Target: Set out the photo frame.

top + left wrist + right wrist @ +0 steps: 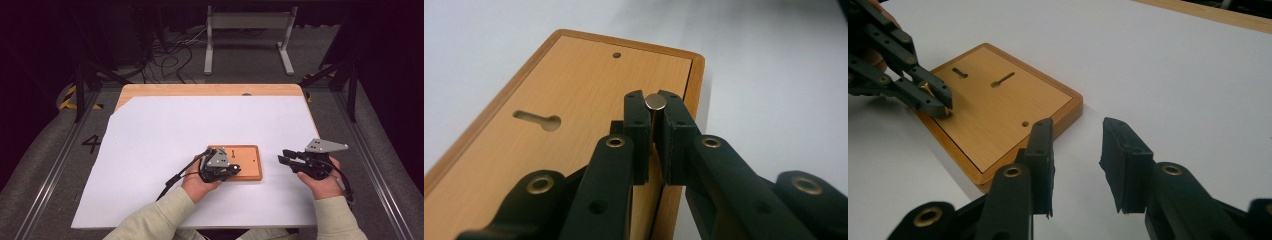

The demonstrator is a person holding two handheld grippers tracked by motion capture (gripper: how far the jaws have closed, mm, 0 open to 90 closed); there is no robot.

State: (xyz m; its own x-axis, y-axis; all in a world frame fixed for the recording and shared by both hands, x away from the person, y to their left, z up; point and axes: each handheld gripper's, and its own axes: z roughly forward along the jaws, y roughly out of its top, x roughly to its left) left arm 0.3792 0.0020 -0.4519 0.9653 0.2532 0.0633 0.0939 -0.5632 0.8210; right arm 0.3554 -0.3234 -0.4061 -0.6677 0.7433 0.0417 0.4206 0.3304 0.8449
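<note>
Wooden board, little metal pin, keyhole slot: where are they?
Wooden board point(247, 167): high view, bare top face.
Metal pin point(655, 101): left gripper view, round end face.
Keyhole slot point(540, 120): left gripper view, middle of the cut-out.

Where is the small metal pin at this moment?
In the left gripper view, the metal pin stands clamped between the left gripper jaws, over the wooden board, near its right edge.

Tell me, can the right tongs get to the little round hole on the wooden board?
Probably yes. The right tongs stand open with nothing in them, and the round hole lies uncovered near them; the left tongs are busy at the board's far end.
</note>
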